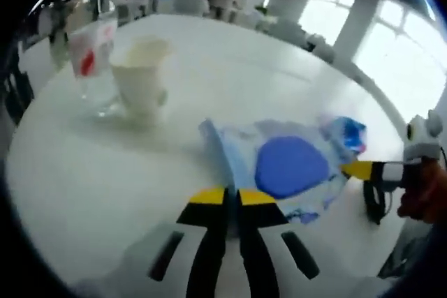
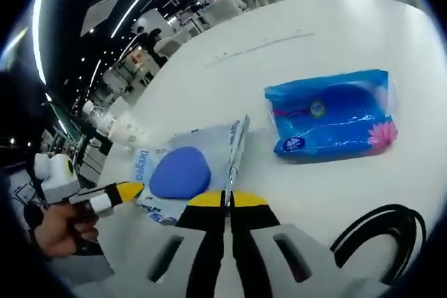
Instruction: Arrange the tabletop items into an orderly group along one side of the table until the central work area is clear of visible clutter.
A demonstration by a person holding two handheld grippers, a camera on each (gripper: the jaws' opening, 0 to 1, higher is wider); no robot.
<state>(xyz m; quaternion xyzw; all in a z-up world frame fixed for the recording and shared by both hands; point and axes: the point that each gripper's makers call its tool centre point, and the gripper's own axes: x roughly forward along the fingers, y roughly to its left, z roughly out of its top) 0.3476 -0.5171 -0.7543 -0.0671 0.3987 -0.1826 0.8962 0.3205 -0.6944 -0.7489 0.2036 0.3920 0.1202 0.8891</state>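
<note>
1. Now, in the left gripper view, the left gripper (image 1: 232, 196) has its yellow-tipped jaws pressed together on the near edge of the pale wipes pack (image 1: 279, 169) with the blue oval lid; the right gripper (image 1: 360, 169) touches that pack's far side.
2. Beyond it on the white table (image 1: 230, 75) stand a white cup (image 1: 142, 78) and, just beside it, a clear bottle (image 1: 94, 43).
3. In the right gripper view, the right gripper (image 2: 225, 199) is clamped on the pack's edge; a blue tissue pack (image 2: 334, 115) lies near, apart; a black cord (image 2: 387, 232) curls at the table's edge.
</note>
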